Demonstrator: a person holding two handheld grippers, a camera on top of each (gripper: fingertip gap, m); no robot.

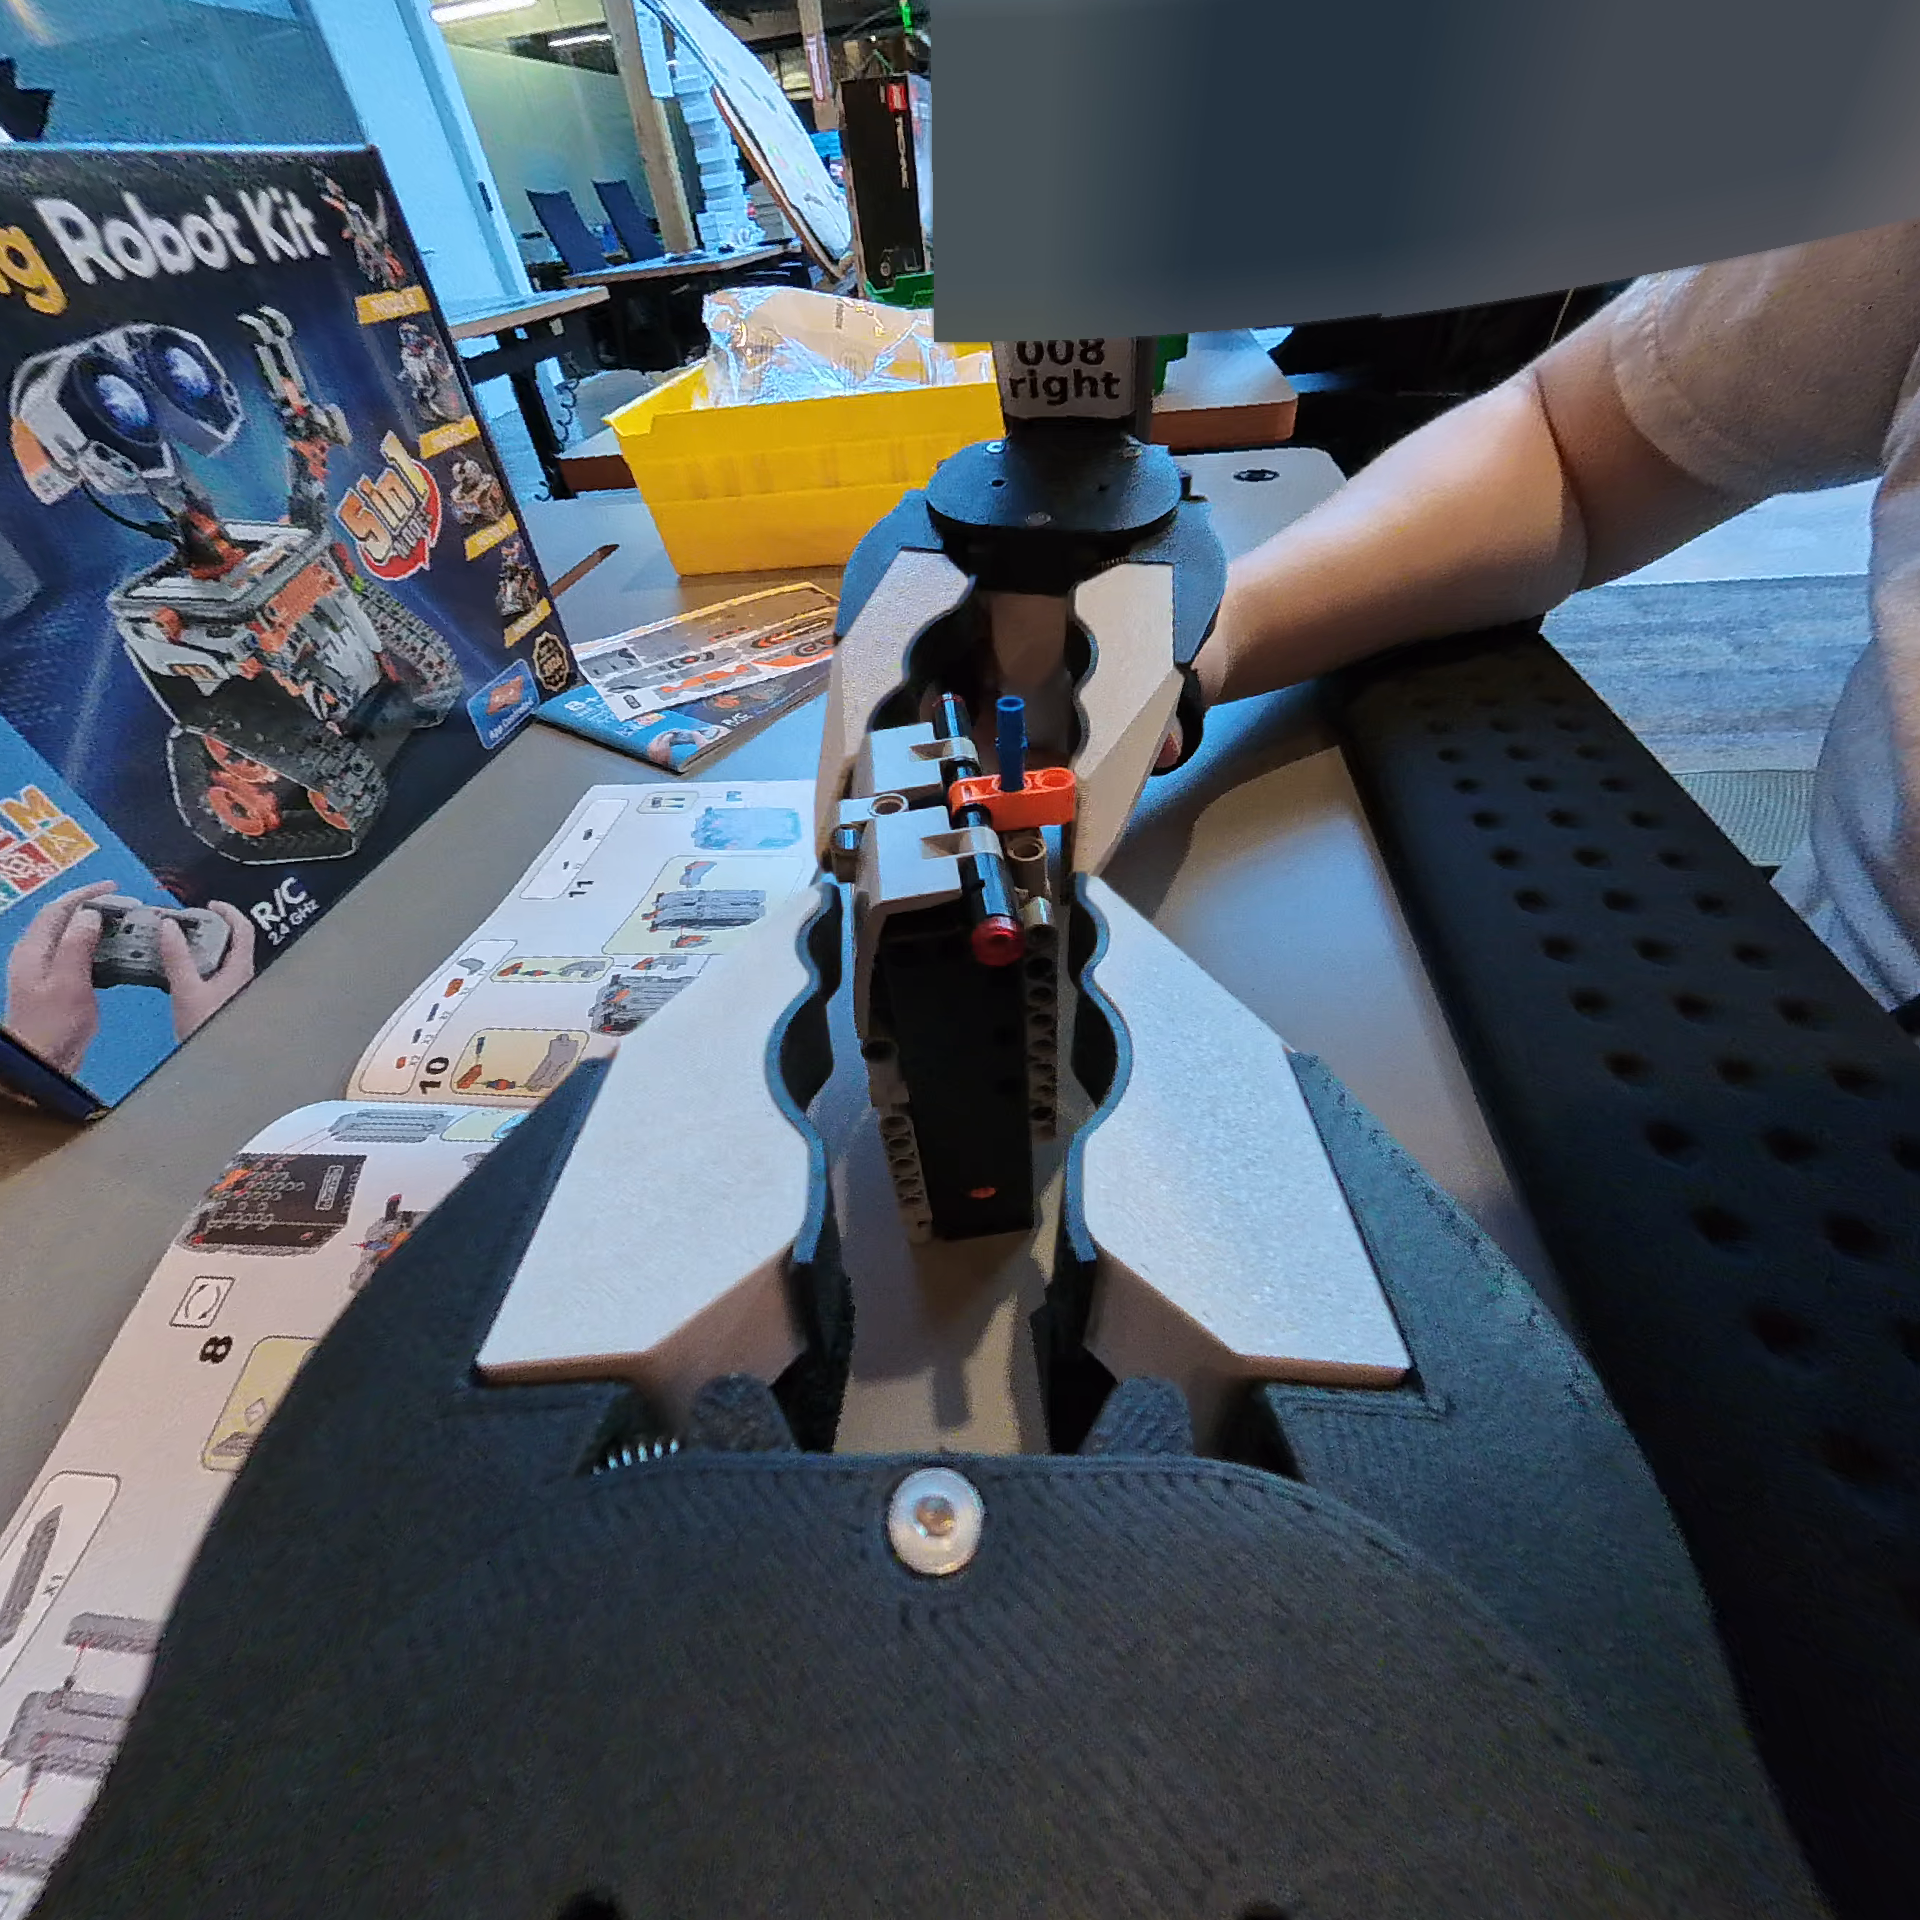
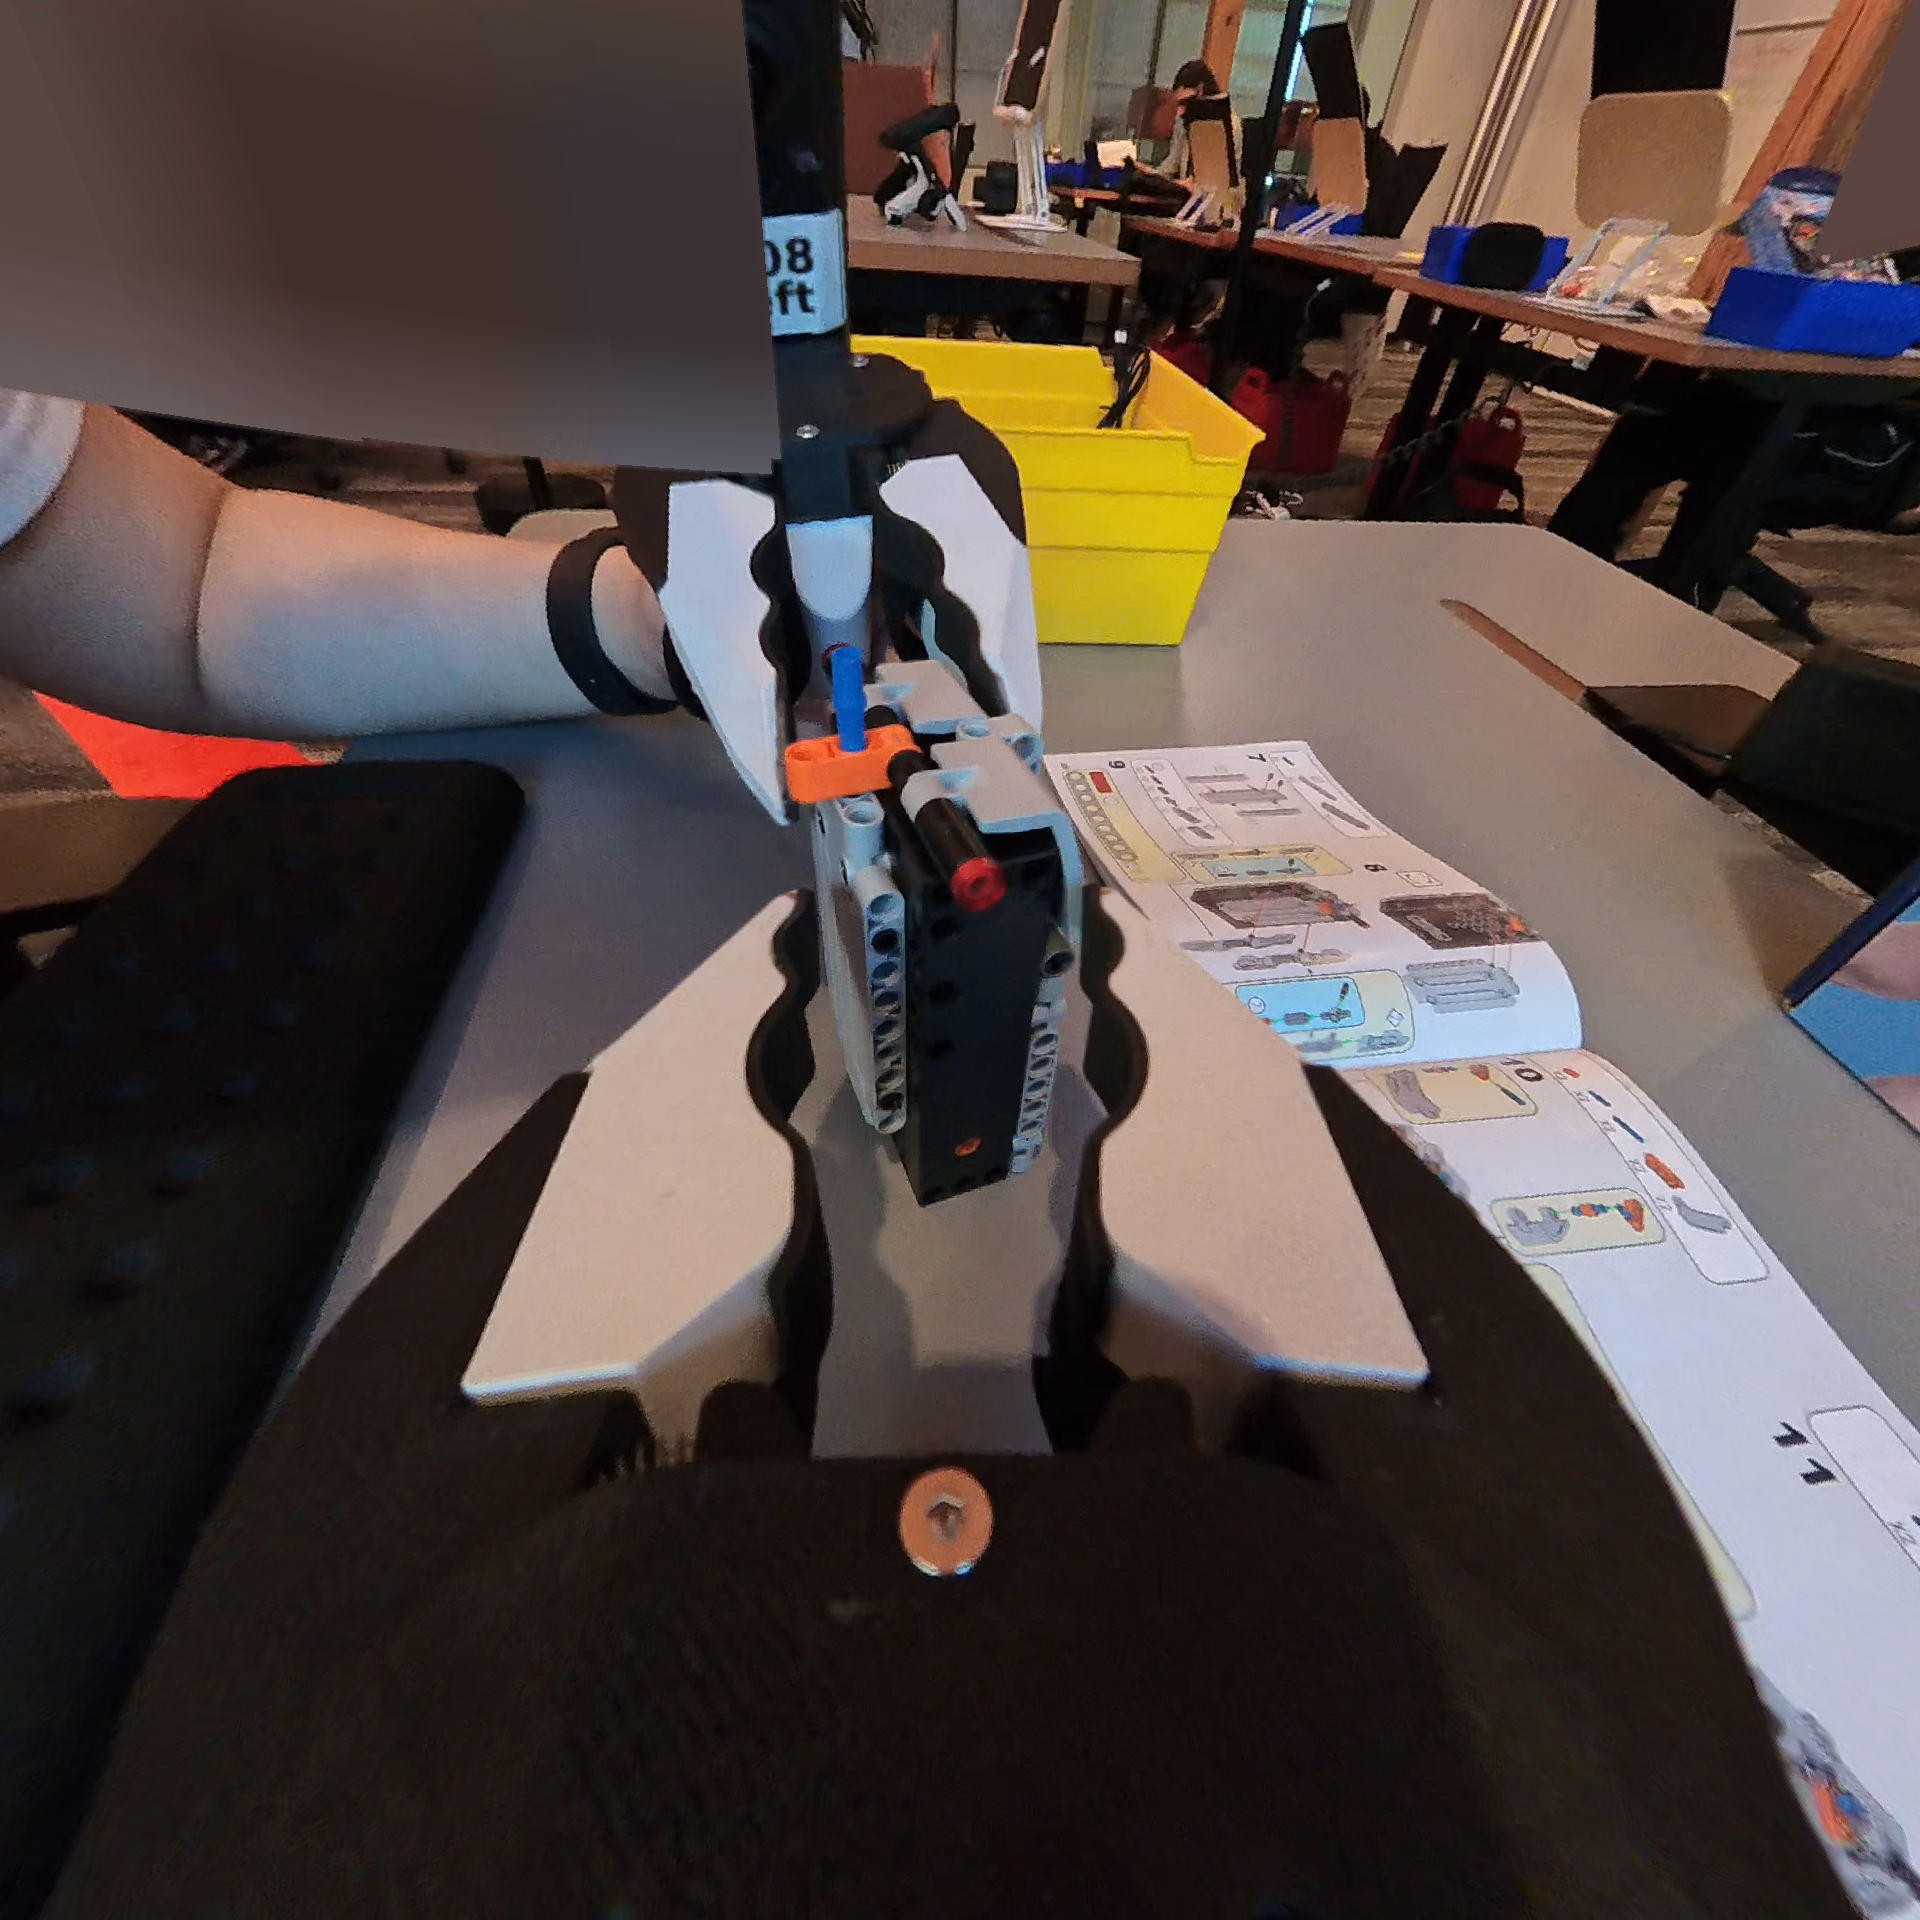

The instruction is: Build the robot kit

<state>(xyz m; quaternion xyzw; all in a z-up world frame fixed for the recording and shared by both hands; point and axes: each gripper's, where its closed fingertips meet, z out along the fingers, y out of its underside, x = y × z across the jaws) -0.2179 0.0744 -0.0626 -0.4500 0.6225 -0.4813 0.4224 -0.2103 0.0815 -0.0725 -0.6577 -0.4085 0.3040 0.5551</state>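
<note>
A brick assembly [image 1: 961, 1060] has a black block with grey hole-beams on its sides. On top are a black axle with a red end [image 1: 995, 935], an orange connector [image 1: 1013, 795] and a blue pin [image 1: 1010, 727]. My left gripper [image 1: 951, 883] is shut on its near end, fingers on both sides. My right gripper [image 1: 966, 831] faces it and is shut on the far end. In the right wrist view, the right gripper [image 2: 945, 909] flanks the assembly [image 2: 966, 1029]. The left gripper [image 2: 904, 769] is opposite, one finger beside the orange connector [image 2: 847, 764].
An open instruction booklet [image 1: 582, 935] [image 2: 1351, 935] lies on the grey table [image 2: 1455, 675]. A blue robot kit box [image 1: 208, 571] stands beside it. Farther off is a yellow bin [image 1: 810, 478] [image 2: 1122, 488]. A black perforated mat [image 1: 1662, 1039] [image 2: 208, 1039] lies on the other side. A person's arms [image 1: 1455, 561] [image 2: 312, 603] hold the grippers. Left and right tips are no more than a few centimetres apart.
</note>
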